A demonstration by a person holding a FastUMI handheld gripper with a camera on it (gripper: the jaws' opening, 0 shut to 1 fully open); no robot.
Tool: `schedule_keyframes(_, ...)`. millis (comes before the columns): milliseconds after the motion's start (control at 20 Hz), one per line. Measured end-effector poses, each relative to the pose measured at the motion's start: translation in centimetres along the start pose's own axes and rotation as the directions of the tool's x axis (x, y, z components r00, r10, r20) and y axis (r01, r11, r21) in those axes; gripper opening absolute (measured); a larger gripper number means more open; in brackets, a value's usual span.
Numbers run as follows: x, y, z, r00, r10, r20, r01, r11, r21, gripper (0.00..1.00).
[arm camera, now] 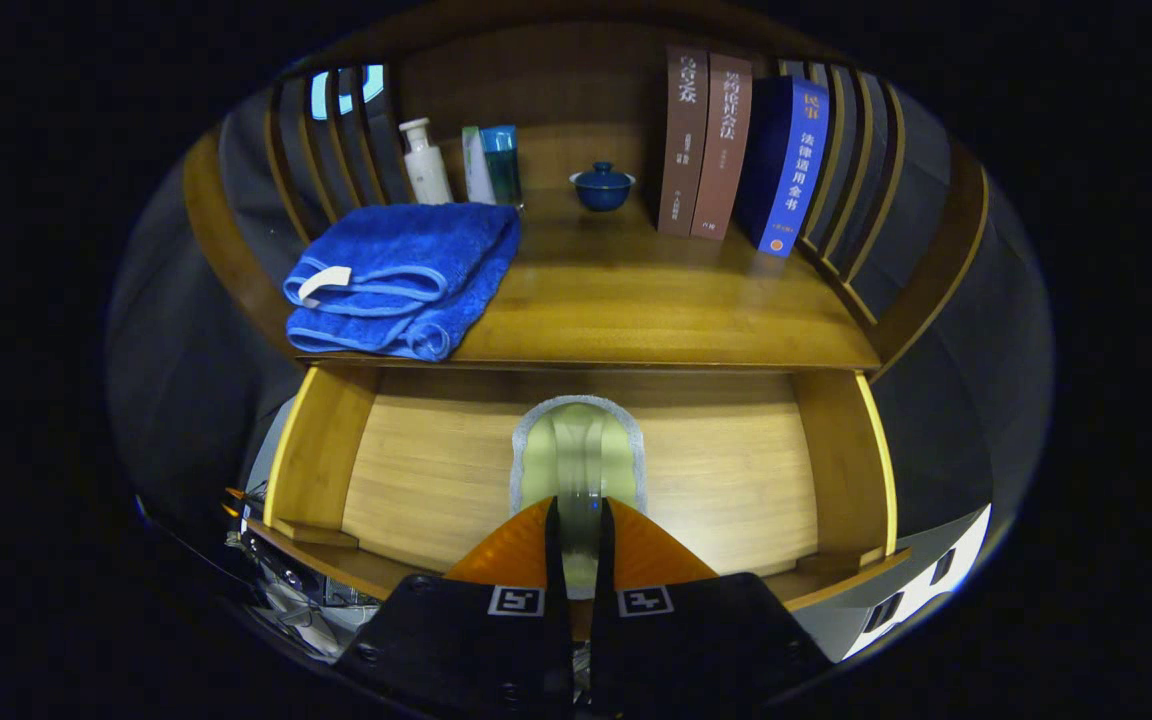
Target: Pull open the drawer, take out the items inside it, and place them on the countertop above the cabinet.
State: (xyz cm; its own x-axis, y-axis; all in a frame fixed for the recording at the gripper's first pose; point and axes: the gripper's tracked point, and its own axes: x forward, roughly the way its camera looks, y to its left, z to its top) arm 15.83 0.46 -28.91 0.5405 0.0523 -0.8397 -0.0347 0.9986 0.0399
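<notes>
Writing: three upright books at the counter's right rear carry vertical spine lettering. Brown book (684, 135) and second brown book (723, 140) have pale characters, blue book (786, 165) has white characters on a blue band; too small to read reliably. White tab on the towel is blank as far as I can tell. Square black-and-white marker tags sit on the claw body.

Counter (636, 300), left to right: folded blue towel (401, 280) at the left front edge, white bottle (425, 160) behind it, a green-and-teal boxed item (493, 165) just beside the bottle, small blue lidded cup (602, 186) mid-rear, then the books leaning against the slatted right side.

Drawer (416, 470) is pulled open below the counter, with a light wood floor and darker side walls.

Task item: a pale green object (581, 455) with a rounded top, a whitish-grey rim and a glossy raised ridge down the middle. It lies on the drawer floor, roughly centred, long axis pointing away from the claw. Can't tell what it is.

Claw (577, 530): fingers close together, narrow gap, the item's near end sitting in that gap. Can't tell whether both fingers actually press on it. The rest of the item runs out just ahead of the tips toward the drawer's back.
</notes>
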Motion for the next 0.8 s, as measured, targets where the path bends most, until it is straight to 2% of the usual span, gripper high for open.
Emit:
schedule_keyframes(350,-1.1,-0.8,7.1,0.998,-0.012,0.063,0.01,1.0,0.018,0.12)
schedule_keyframes(800,5.6,-1.5,12.9,0.999,-0.024,0.032,0.023,1.0,0.018,0.12)
